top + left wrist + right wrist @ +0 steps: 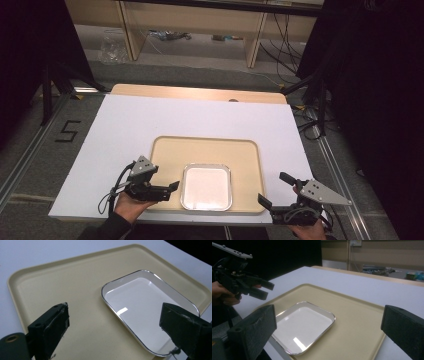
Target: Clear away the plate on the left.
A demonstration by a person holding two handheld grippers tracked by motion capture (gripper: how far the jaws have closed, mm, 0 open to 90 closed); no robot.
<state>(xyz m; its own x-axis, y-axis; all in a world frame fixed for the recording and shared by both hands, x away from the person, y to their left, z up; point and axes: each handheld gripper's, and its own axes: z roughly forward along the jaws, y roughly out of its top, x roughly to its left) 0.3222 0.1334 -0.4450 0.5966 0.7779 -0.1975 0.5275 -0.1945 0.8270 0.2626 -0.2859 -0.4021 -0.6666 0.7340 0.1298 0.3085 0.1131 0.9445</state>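
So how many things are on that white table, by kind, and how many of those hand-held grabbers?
Beige tray: 1
White dish with silver rim, lying in the tray: 1
Hand-held grippers: 2, the left gripper and the right gripper, both open
Total: 4

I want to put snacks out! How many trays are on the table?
2. A big tan tray lies on the white table, and a small shiny white tray sits inside it near the front edge. Both are empty, and nothing seems hidden.

A white board (200,120) fills mid-frame; on it a beige tray (210,147) at lower centre holds a white dish (206,187).
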